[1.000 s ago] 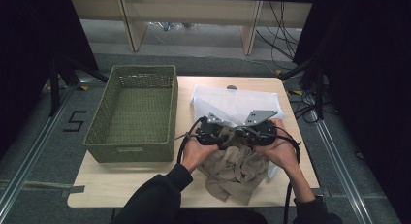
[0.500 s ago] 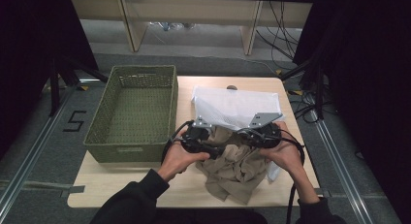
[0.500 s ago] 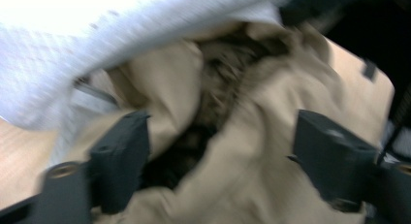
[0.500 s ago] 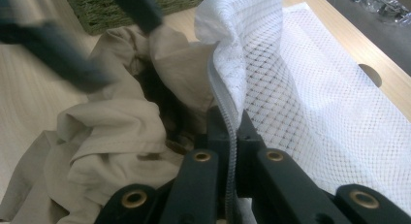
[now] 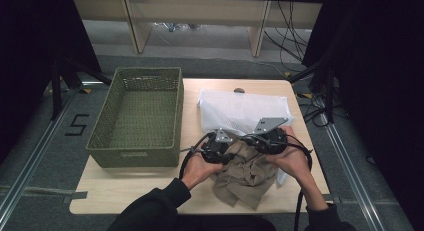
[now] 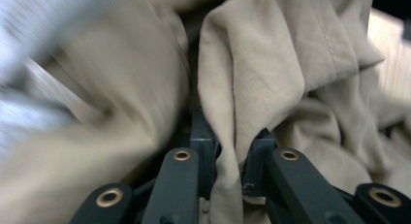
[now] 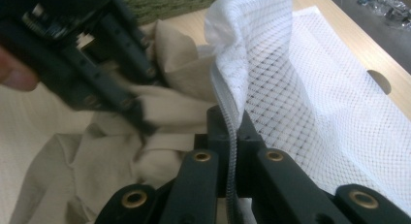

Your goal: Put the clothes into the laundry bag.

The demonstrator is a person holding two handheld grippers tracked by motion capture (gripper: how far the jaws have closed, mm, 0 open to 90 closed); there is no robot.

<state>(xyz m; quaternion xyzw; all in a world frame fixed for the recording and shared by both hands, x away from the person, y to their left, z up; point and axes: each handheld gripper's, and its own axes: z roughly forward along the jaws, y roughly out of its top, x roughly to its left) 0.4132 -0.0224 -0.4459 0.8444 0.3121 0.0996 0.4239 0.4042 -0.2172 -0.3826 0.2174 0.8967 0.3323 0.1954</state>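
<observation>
A crumpled beige garment (image 5: pixel 245 173) lies at the table's front edge, partly against a white mesh bag (image 5: pixel 240 111) behind it. My left gripper (image 5: pixel 220 150) sits at the garment's left side. Its jaws have just been closing, and a fold of the beige cloth (image 6: pixel 261 64) is pinched between them in the left gripper view (image 6: pixel 228 136). My right gripper (image 5: pixel 260 141) is shut on the mesh bag's zipper edge (image 7: pixel 228 107) and lifts it. The left gripper (image 7: pixel 140 117) shows dark and blurred at the upper left of the right gripper view, on the garment (image 7: pixel 97 166).
A green woven basket (image 5: pixel 132 156) stands on the left half of the wooden table (image 5: pixel 125 191). A round hole (image 5: pixel 239 90) is in the tabletop behind the bag. Cables trail from both grippers toward the person's forearms.
The left gripper pulled away to the left half a second ago, then came back right onto the beige garment. The right gripper kept still on the mesh bag.
</observation>
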